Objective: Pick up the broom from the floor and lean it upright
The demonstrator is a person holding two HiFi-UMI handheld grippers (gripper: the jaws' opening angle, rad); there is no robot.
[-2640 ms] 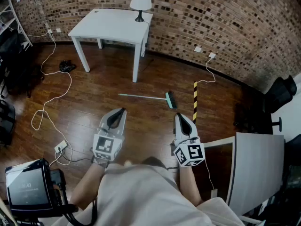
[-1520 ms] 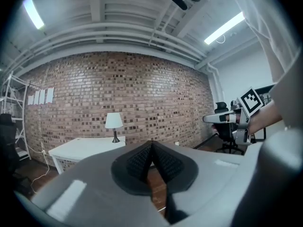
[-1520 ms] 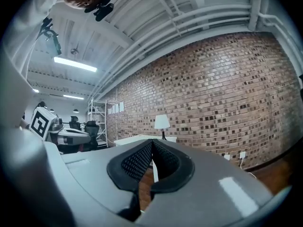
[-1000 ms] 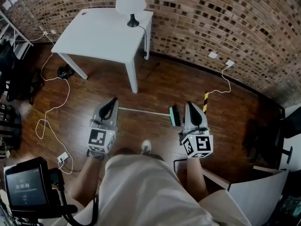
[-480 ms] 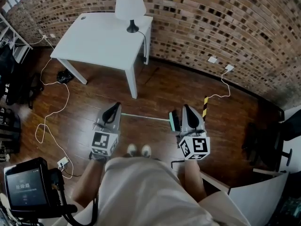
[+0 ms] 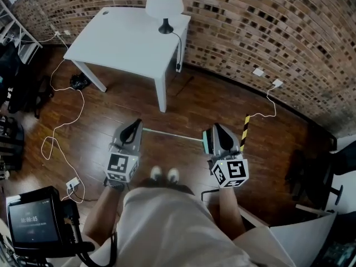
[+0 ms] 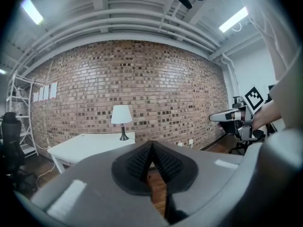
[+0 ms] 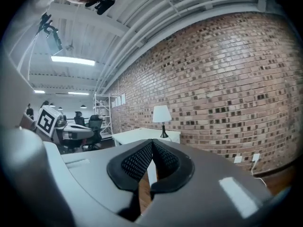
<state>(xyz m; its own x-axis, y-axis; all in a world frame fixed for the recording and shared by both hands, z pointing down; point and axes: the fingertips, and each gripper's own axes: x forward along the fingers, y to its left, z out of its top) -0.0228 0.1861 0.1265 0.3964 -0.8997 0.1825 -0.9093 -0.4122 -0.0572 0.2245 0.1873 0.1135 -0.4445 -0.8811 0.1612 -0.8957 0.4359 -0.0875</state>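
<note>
The long thin broom (image 6: 172, 134), with a pale stick and a green-blue brush, lies flat on the dark wood floor (image 6: 183, 104). It is just in front of the person's white shoes (image 6: 163, 174). Its stick runs from left to right. The bare end is by the left gripper (image 6: 136, 124) and the brush end is by the right gripper (image 6: 216, 128). Both grippers are pinched closed with nothing in them. They point out over the broom, not down at it, so each would need to tip down and open up. Behind stands the white square surface (image 6: 122, 38), then the brick wall (image 6: 267, 26). The floor between looks free, save a yellow-and-black striped strip (image 6: 245, 128) on the right.
</note>
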